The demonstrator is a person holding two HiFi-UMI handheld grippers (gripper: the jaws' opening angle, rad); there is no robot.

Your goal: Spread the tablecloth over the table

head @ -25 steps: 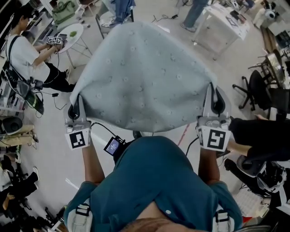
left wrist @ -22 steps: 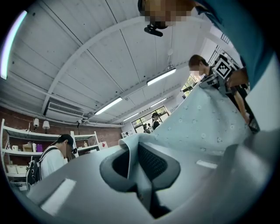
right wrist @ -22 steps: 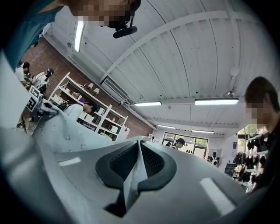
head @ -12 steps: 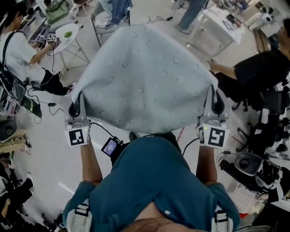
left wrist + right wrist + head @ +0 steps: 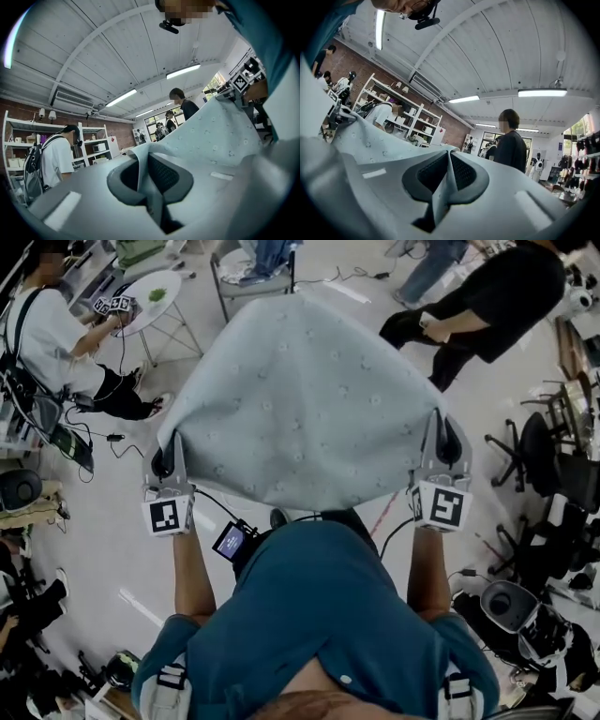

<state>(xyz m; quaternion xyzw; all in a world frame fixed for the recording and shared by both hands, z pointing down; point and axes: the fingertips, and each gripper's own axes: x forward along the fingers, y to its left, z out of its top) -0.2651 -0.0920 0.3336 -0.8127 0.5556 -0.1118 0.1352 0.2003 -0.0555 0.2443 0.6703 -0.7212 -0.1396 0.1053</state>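
Observation:
A pale blue-grey tablecloth (image 5: 300,404) with small dots hangs spread in the air in front of me, held up by two corners. My left gripper (image 5: 166,460) is shut on its left corner; the cloth edge (image 5: 151,176) is pinched between the dark pads. My right gripper (image 5: 445,448) is shut on the right corner, with the fabric fold (image 5: 446,180) clamped between its jaws. Both grippers point upward, toward the ceiling. The cloth hides whatever lies beneath it, and no table under it shows.
A person in black (image 5: 478,296) bends at the far right. A seated person in white (image 5: 42,343) is at the left by a small round white table (image 5: 155,301). Office chairs (image 5: 544,442) and equipment crowd the right side. Cables lie on the floor.
The cloth stays held up between both grippers, which have shifted slightly up. The person in black has moved in further at the upper right.

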